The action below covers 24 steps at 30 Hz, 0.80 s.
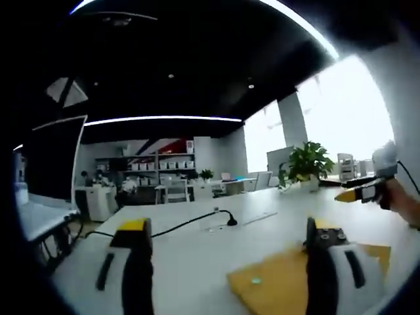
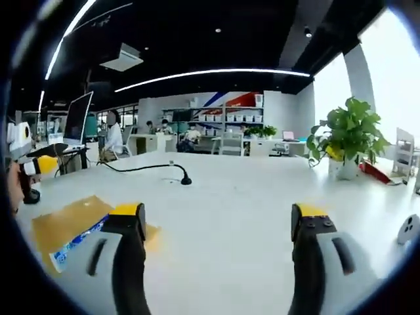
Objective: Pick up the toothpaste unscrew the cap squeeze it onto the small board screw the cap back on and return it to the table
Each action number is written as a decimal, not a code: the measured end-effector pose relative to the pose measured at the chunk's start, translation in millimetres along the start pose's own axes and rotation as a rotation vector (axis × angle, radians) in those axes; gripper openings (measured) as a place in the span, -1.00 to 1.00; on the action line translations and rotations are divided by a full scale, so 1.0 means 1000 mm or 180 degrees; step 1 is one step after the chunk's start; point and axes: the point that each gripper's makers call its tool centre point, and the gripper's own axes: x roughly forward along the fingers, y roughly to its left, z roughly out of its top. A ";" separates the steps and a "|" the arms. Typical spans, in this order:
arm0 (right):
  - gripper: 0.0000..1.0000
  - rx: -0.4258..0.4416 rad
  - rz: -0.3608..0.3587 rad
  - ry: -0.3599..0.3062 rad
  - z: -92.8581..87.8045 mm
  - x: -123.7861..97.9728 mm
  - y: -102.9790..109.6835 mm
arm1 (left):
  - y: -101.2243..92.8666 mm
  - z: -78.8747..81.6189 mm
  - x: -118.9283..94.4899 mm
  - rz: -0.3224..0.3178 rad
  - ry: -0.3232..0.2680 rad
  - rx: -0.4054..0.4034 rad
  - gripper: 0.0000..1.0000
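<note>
In the left gripper view a yellow small board lies on the white table at the lower right, with a small pale dab on it. My left gripper stands open above the table, nothing between its jaws. A hand holds my right gripper at the far right. In the right gripper view the board lies at the lower left, and the blue-and-white toothpaste tube rests along its near edge. My right gripper is open and holds nothing. The left gripper shows at the left edge.
A black cable runs across the table to a small black stand, also seen as the stand. A potted plant sits at the far right and a monitor at the far left. People sit at desks behind.
</note>
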 end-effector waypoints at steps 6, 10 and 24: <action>0.99 -0.0098 -0.0072 -0.0042 0.002 -0.001 -0.002 | 0.014 -0.015 0.007 0.0021 0.0105 -0.0252 0.99; 0.99 -0.0079 -0.0101 0.0019 -0.004 0.004 -0.004 | 0.021 -0.009 0.007 0.0148 -0.0018 -0.0034 0.98; 0.98 0.0165 0.0165 0.0360 -0.028 0.005 0.005 | 0.019 0.005 -0.001 0.0100 -0.0152 -0.0106 0.79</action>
